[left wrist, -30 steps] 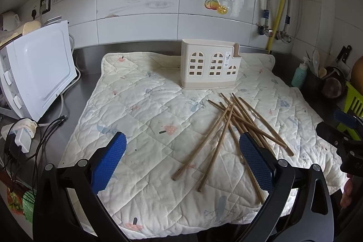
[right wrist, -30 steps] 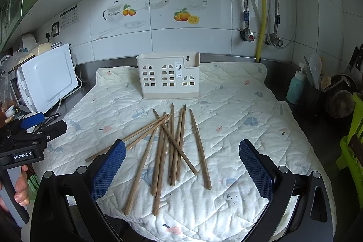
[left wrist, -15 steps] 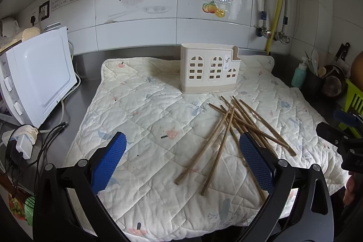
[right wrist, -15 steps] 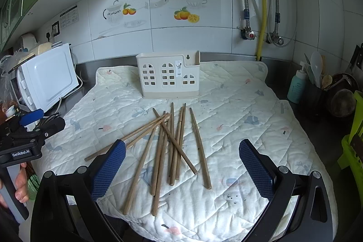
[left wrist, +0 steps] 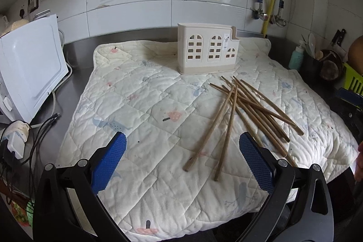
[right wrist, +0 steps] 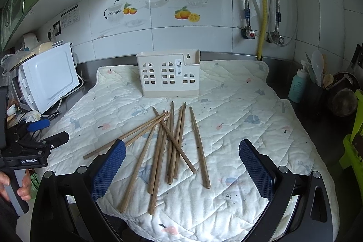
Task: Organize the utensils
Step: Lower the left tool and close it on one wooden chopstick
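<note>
Opening stage of sorting: a loose heap of wooden chopsticks [right wrist: 169,146] lies crossed on the quilted mat [right wrist: 249,110], just near of the cream holder [right wrist: 169,74], which stands upright at the far middle. Right gripper [right wrist: 181,165]: jaws wide apart, empty, with the heap's near ends lying between and below them. Left gripper [left wrist: 182,161]: jaws likewise apart and empty; the chopsticks [left wrist: 245,110] sit to its right, two stray ends reaching between the jaws. Recommended technique: pick an outlying stick, close across its shaft near the middle, lift clear of the crossings, then tip it upright over the holder's open top.
</note>
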The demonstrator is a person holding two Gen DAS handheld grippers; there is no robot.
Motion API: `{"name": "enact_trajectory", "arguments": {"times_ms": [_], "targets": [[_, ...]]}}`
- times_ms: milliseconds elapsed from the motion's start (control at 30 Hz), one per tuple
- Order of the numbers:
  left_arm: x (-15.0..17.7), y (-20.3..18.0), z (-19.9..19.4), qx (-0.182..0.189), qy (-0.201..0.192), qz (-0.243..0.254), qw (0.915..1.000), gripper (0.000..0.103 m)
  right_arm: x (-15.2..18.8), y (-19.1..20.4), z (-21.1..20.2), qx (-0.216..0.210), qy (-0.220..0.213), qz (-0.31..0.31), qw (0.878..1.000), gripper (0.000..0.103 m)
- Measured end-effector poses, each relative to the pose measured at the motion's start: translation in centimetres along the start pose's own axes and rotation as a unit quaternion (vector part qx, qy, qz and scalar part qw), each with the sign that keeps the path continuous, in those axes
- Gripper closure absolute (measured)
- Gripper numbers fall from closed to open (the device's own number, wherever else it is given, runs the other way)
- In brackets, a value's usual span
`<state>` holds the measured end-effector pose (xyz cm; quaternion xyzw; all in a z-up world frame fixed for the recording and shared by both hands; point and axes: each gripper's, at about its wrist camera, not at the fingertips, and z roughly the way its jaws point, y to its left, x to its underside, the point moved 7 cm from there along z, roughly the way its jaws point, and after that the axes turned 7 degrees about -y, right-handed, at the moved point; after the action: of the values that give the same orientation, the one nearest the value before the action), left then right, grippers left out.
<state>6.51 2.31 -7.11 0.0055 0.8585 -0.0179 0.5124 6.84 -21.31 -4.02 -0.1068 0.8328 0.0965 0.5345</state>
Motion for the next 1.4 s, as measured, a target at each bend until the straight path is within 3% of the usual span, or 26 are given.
{"name": "enact_trajectory", "arguments": {"times_ms": [200,367,433,733,900,1067,1100,1400], "targets": [[1.5,-0.1,0.8,0.012,-0.007,0.024,0.9996,0.006,0.7,0.0,0.4,-0.006,0.004,0.001,1.0,0.006],[2.6,-1.3,1.8,0.025,-0.005,0.077,0.9967,0.026,1.3,0.0,1.1,-0.013,0.01,0.005,1.0,0.006],[3.3,-1.6,2.7,0.038,0.008,0.089,0.9953,0.046,1.5,0.0,1.3,-0.019,0.012,0.012,1.0,0.006],[4.7,-1.8,5.4,0.097,0.034,0.082,0.9913,0.077,2.2,-0.4,2.7,-0.023,0.024,0.023,0.999,0.006],[5.4,-2.1,6.2,0.121,0.046,0.079,0.9884,0.084,2.4,-0.2,3.4,-0.027,0.028,0.022,0.999,0.006],[5.8,-2.3,6.9,0.129,0.055,0.082,0.9867,0.085,2.6,-0.1,4.0,-0.029,0.033,0.023,0.999,0.006],[5.8,-2.2,7.1,0.13,0.058,0.081,0.9865,0.09,2.6,-0.1,4.2,-0.03,0.034,0.023,0.999,0.006],[5.9,-2.3,7.8,0.134,0.06,0.087,0.9854,0.09,2.9,0.2,5.1,-0.041,0.039,0.027,0.998,0.006]]}}
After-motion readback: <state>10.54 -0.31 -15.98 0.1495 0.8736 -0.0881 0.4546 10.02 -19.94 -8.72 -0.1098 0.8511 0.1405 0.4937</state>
